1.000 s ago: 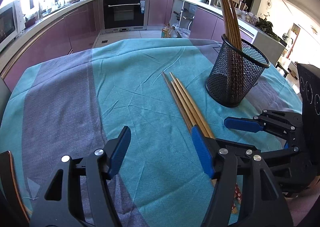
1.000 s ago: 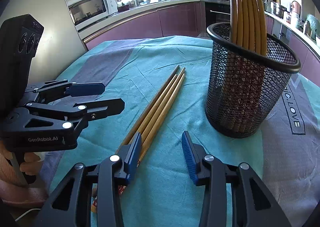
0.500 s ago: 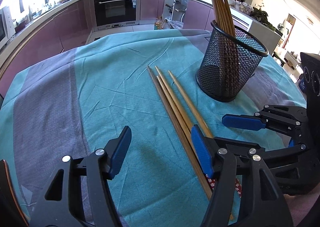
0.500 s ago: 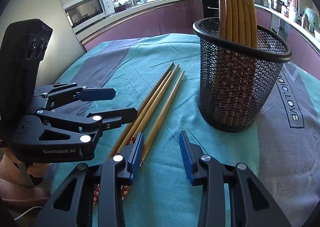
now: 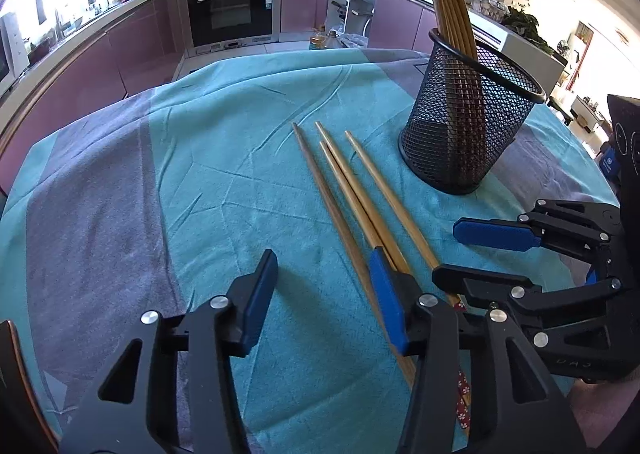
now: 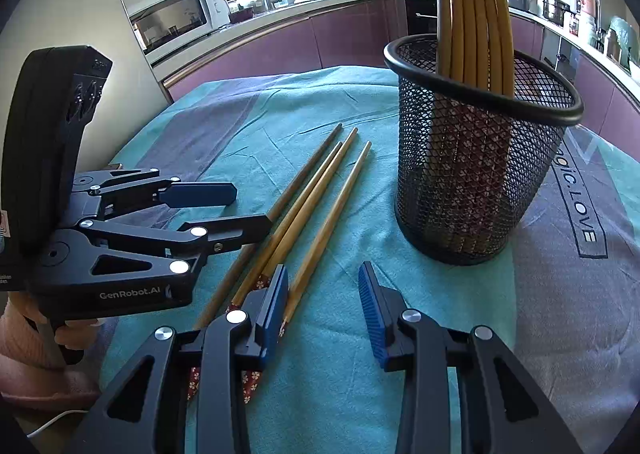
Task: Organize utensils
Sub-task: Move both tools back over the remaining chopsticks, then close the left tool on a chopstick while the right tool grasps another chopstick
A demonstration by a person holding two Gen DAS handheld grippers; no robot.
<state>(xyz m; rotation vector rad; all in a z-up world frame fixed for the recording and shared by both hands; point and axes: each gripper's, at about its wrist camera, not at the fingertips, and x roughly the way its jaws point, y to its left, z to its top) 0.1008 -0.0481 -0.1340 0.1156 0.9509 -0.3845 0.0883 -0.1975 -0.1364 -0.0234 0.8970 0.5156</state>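
A kitchen with purple cabinets and a built-in oven (image 5: 230, 9) curves behind a table under a teal and grey cloth (image 5: 224, 173).

Four loose chopsticks (image 5: 352, 197) lie on the cloth in a loose fan, tips pointing toward 12 o'clock in the left wrist view and their red-patterned butt ends nearest the cameras. The two in the middle touch along most of their length; the outer two lie slightly apart from them. At about 2 o'clock from the loose sticks stands a black mesh holder (image 5: 468, 125), upright, near but not touching them, with a bundle of upright chopsticks (image 6: 472, 9) leaning together inside it.

The left gripper (image 5: 324, 294) hovers low over the butt end of the fan, jaws wide apart and holding nothing; its right blue pad sits over the middle pair, though whether it touches them is hard to say from this angle. The right gripper (image 6: 324, 306) is likewise spread open and empty, at 4 o'clock from the loose sticks in the left view; in its own view its left finger (image 6: 274, 302) lies beside the butt of the rightmost stick.

A white microwave (image 6: 176, 19) sits on the counter at 10 o'clock in the right wrist view, and the cloth carries printed lettering (image 6: 580, 209) at 3 o'clock.
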